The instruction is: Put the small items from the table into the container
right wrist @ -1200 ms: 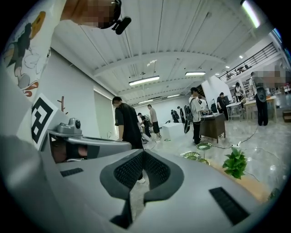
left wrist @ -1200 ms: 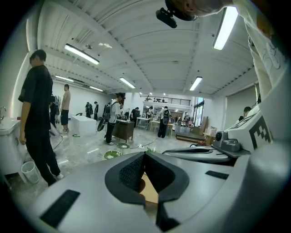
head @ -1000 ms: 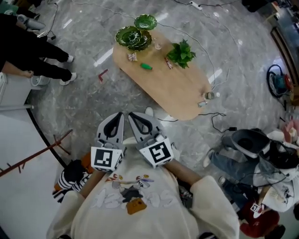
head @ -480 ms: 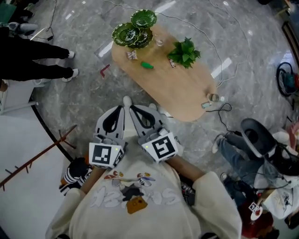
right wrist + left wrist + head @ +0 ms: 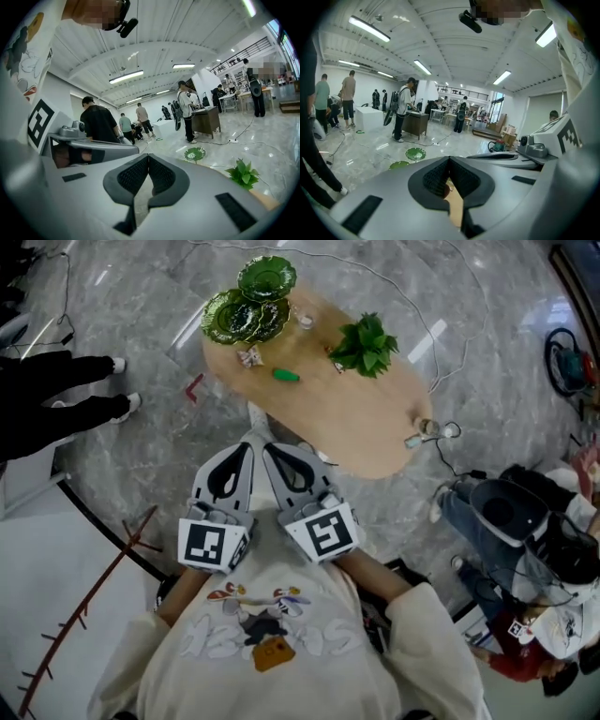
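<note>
An oval wooden table point(image 5: 356, 427) stands ahead of me on the marble floor. At its far end lie green leaf-shaped dishes point(image 5: 246, 315), also seen in the left gripper view as green dishes point(image 5: 415, 153). Near them lie a wrapped sweet point(image 5: 249, 356), a green item point(image 5: 286, 375) and a small item point(image 5: 336, 366) beside a potted plant point(image 5: 366, 343). My left gripper point(image 5: 247, 446) and right gripper point(image 5: 267, 448) are held side by side in front of my chest, short of the table's near edge. Both are shut with nothing in them, as their own views show: left gripper point(image 5: 450, 158), right gripper point(image 5: 148, 155).
A small glass point(image 5: 305, 320) stands by the dishes, and small objects point(image 5: 422, 432) lie at the table's right end. A cable point(image 5: 441, 334) runs over the floor. A person's legs in black point(image 5: 56, 390) are at the left, a red rack point(image 5: 84, 615) at lower left, bags and gear point(image 5: 525, 521) at the right.
The table has come nearer and slid left in the head view as I moved towards it. Both grippers stay shut, side by side.
</note>
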Motion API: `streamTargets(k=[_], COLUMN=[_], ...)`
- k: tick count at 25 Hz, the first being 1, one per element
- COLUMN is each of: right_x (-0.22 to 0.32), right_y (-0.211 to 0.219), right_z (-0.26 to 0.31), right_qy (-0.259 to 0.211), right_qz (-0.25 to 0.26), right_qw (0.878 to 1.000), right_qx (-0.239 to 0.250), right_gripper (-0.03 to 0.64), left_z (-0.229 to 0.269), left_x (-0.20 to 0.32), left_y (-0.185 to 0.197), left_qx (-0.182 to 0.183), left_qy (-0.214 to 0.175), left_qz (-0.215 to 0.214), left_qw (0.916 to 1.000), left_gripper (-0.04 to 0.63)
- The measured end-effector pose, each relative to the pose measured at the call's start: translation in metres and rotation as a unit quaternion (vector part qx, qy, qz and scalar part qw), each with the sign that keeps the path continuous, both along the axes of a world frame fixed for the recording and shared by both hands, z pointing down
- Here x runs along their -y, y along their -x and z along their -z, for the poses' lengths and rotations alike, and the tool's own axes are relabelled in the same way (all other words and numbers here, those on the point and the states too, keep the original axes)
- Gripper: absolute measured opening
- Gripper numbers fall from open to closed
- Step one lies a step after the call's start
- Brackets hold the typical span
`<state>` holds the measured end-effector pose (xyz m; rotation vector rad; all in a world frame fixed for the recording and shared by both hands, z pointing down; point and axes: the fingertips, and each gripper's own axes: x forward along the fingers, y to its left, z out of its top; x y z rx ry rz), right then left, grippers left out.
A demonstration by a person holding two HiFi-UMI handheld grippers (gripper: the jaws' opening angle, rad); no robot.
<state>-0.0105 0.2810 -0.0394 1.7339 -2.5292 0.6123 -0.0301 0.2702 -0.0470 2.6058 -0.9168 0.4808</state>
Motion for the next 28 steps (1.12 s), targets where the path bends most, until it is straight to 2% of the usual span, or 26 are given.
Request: streamTargets(k=[4, 7, 10, 13, 16, 21, 24, 28], right_x=[0.059, 0.091, 0.115, 0.132, 0.145, 0.141, 0.137, 0.140], right_y=[0.010, 0.021, 0.022, 0.018, 0.012, 0.004, -0.004, -0.016], right_z=[-0.022, -0.039, -0.037, -0.043, -0.050, -0.085, -0.105, -0.128], right_qy=[0.020, 0.046, 0.053, 0.072, 0.071, 0.102, 0.115, 0.122], right_qz=[-0.007, -0.018, -0.054, -0.069, -0.078, -0.027, 0.006, 0.037], right_qw=[1.000, 0.997, 0.996, 0.994, 0.993, 0.990, 0.988, 0.986], right_qx=[-0.021, -0.051, -0.044, -0.045, -0.043, -0.090, -0.100, -0.103], right_gripper=[0.008, 0.008, 0.008, 0.008, 0.008, 0.008, 0.008, 0.008], left_z=[-0.006, -0.017, -0.019, -0.027, -0.042, -0.070, -0.087, -0.109], left_x=[0.062, 0.097, 0.121, 0.140, 0.152, 0.155, 0.153, 0.148], left_y=[-0.003, 0.003, 0.008, 0.010, 0.011, 0.007, -0.002, -0.014], left_qx=[-0.003, -0.006, -0.010, -0.002, 0.004, 0.014, 0.018, 0.054], left_qy=[-0.002, 0.024, 0.039, 0.051, 0.062, 0.071, 0.069, 0.043], left_qz=[-0.052, -0.077, -0.100, -0.112, -0.109, -0.097, -0.091, -0.119], left_qw=[0.9986, 0.9967, 0.9942, 0.9924, 0.9921, 0.9927, 0.9932, 0.9905], left_gripper=[-0.002, -0.002, -0.002, -0.002, -0.002, -0.002, -0.002, -0.002])
